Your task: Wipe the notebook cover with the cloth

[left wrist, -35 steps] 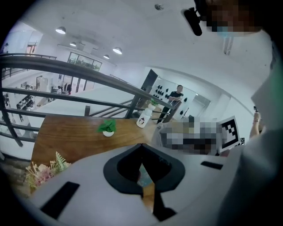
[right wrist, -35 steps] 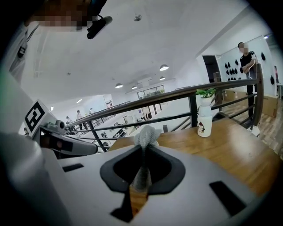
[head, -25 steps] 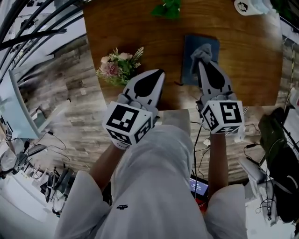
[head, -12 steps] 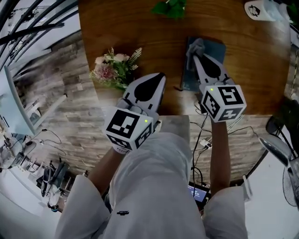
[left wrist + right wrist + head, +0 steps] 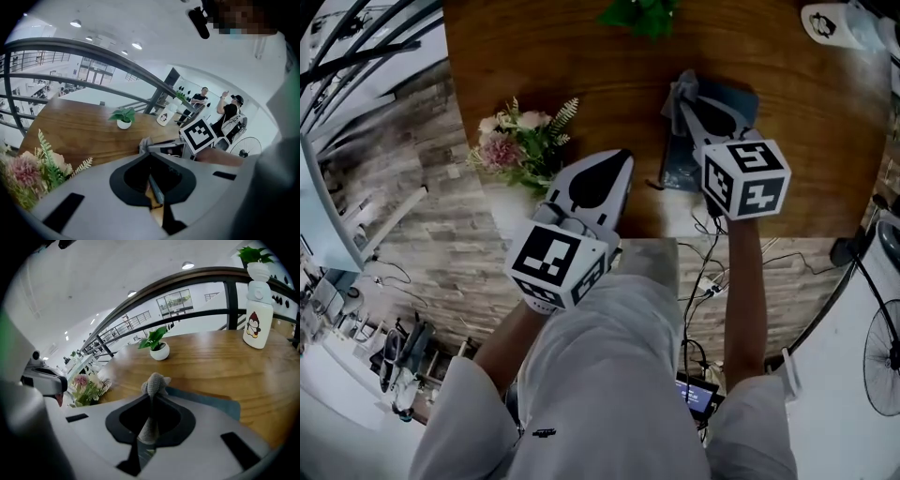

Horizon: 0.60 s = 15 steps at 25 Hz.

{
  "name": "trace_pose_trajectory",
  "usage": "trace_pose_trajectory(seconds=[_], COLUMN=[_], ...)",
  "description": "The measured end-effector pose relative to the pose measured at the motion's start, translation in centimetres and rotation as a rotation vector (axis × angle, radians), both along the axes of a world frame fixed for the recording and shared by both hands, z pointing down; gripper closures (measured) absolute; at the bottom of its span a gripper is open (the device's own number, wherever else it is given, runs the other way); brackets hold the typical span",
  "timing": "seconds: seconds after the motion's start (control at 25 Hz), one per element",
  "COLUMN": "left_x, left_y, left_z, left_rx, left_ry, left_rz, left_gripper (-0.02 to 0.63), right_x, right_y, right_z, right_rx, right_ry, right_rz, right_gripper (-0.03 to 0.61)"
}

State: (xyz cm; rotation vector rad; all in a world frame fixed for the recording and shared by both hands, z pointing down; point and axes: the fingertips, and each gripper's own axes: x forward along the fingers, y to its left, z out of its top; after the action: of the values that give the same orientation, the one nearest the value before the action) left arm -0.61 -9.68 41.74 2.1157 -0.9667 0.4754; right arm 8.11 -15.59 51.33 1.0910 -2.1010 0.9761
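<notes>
My right tool [image 5: 151, 401] is clamped tight on the cloth [image 5: 153, 384]. A grey strip of it runs down between the jaws, and a bunched end pokes out past the tips. My left tool [image 5: 149, 157] has its jaws together with nothing in them. It hangs over the near edge of the surface [image 5: 581, 66], just beside the flowers [image 5: 514, 141] and well apart from the work.

The notebook [image 5: 727, 103] lies flat on the surface to the right of the flowers, close to the near edge. The plant [image 5: 642, 14] and the bottle [image 5: 825, 21] stand well beyond it. From above, my right tool reaches across the cover, with the cloth end at the far left corner, about on the edge. From the right tool's own camera, the teal cover shows only to the right of the jaws.

So the cloth is picked up and brought to the notebook, and I judge the wiping to be under way. The cloth sits at one corner, which looks to me like the end of a stroke or the start of one. I cannot tell whether it is pressing on the cover or riding just above it. Nothing on the cover shows which parts have been wiped. What is left, as I read it, is passes over the rest of the cover.
</notes>
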Motion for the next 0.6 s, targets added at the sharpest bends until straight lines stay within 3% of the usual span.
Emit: trace_pose_trajectory(seconds=[0.16,0.6], left_x=[0.3,1.3], left_y=[0.0,0.0], left_z=[0.3,0.6], left_rx=[-0.007,-0.012], left_ry=[0.003,0.005], left_rz=[0.005,0.026], left_gripper=[0.594,0.594], right_x=[0.4,2.0], right_y=[-0.1,0.0], right_z=[1.1,1.7], right_rx=[-0.023,-0.069], right_ry=[0.091,0.109], right_rz=[-0.056,-0.051], right_gripper=[0.546,0.546])
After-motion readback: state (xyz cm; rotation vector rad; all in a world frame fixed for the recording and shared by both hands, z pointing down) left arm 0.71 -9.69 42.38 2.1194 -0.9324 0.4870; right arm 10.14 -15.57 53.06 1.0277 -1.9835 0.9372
